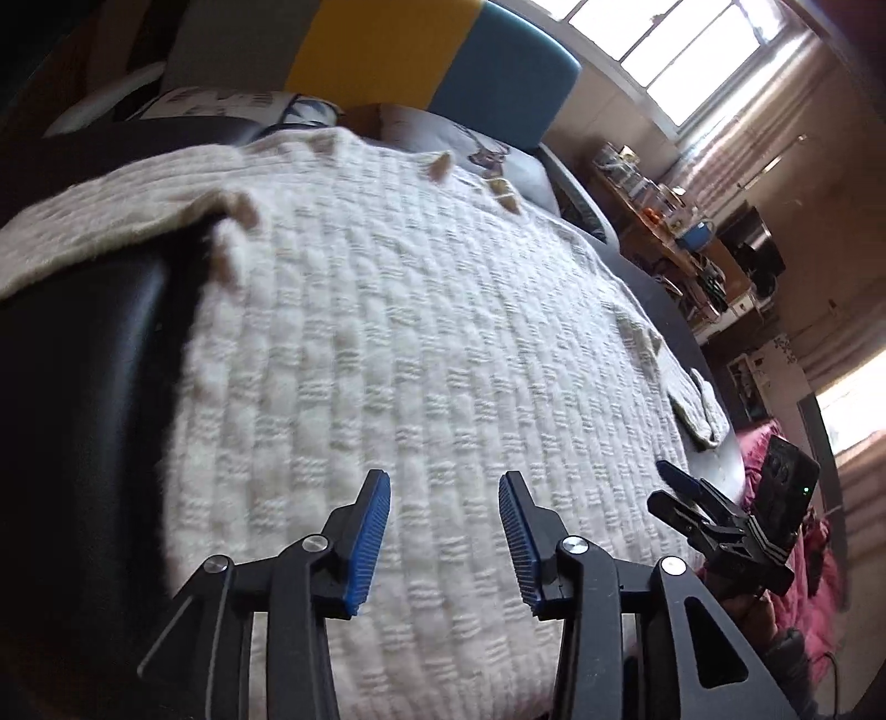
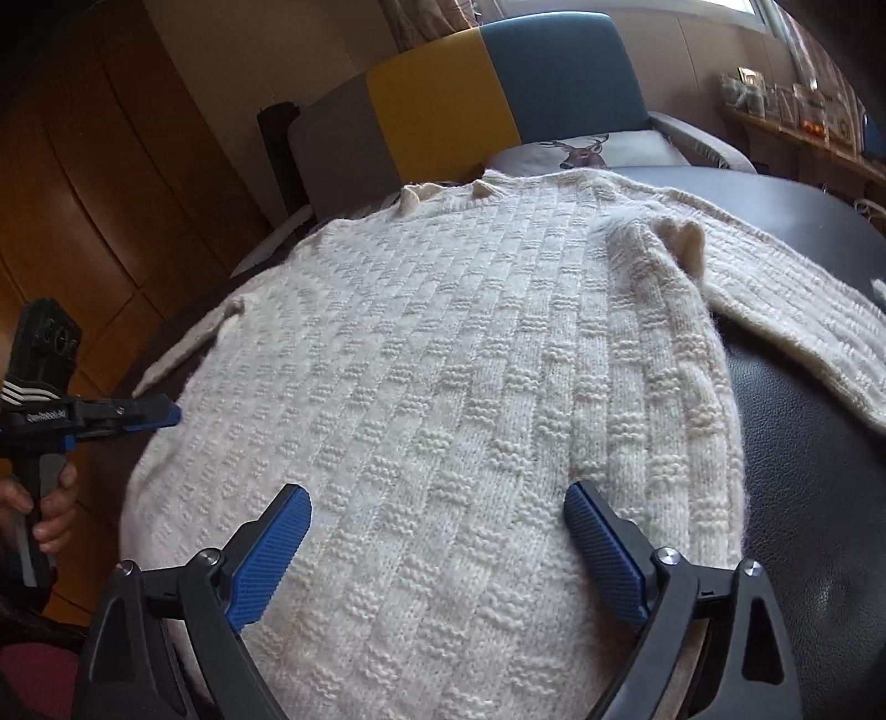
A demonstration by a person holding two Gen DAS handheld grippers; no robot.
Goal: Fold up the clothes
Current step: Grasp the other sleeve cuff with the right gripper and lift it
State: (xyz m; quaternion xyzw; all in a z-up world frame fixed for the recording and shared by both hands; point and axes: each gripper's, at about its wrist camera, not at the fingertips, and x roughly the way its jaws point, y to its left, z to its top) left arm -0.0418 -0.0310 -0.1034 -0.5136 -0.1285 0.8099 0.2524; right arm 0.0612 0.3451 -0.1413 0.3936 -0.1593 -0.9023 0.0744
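A cream knitted sweater (image 1: pixel 421 332) lies spread flat on a black leather surface (image 1: pixel 83 415), its hem end nearest me. My left gripper (image 1: pixel 443 476) hovers open just above the hem area, nothing between its blue pads. My right gripper (image 2: pixel 437 493) is also open, jaws wide, low over the same sweater (image 2: pixel 443 360). One sleeve (image 2: pixel 803 327) stretches out to the right over the black surface (image 2: pixel 819 471); in the left wrist view a sleeve (image 1: pixel 94 221) runs off to the left. Each gripper appears in the other's view: the right gripper (image 1: pixel 678 479) by the sweater's right edge, the left gripper (image 2: pixel 160 414) by its left edge, held by a hand (image 2: pixel 52 515).
Behind the sweater stands a grey, yellow and blue padded backrest (image 2: pixel 443 105) with a deer-print cushion (image 2: pixel 581 149). Wooden wardrobe doors (image 2: pixel 111 194) are at the left. A cluttered shelf (image 1: pixel 664 221) and bright window (image 1: pixel 692 44) sit at the right, red fabric (image 1: pixel 775 459) below.
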